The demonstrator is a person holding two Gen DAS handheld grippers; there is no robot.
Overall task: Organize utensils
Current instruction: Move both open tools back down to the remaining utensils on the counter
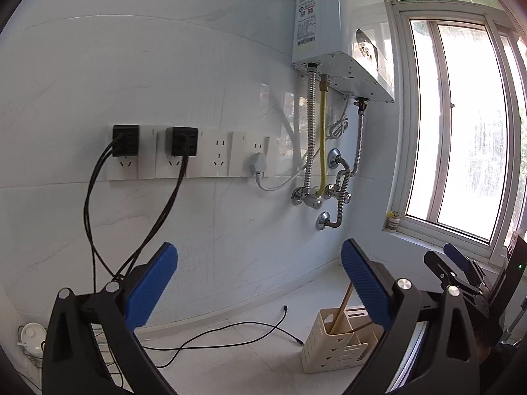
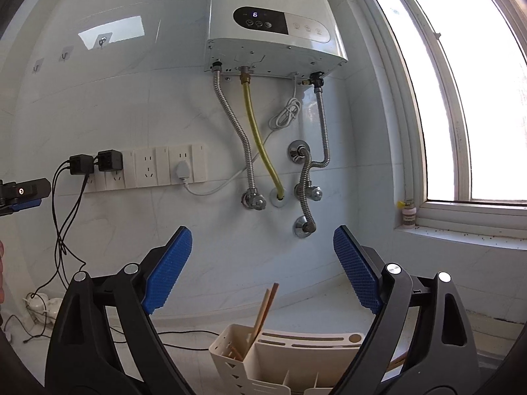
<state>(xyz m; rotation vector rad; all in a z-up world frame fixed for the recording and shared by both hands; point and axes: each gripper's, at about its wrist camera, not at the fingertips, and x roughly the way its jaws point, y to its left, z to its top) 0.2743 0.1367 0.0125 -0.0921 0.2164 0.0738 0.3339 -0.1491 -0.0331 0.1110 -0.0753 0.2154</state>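
**A:** How do your tongs stand?

**B:** My right gripper (image 2: 262,270) is spread wide with nothing between its pads; my left gripper (image 1: 260,283) gapes too, also empty. Just below, the chopsticks (image 2: 263,309) lean upright in the end compartment of the cream utensil holder (image 2: 306,355).

**A:** How will they handle?

**B:** I judge them light, stiff and slim, likely to roll; I'd pinch the free upper ends.

**A:** Any writing?

**B:** The water heater (image 2: 273,33) shows a lit "6"; its side label is too small to read.
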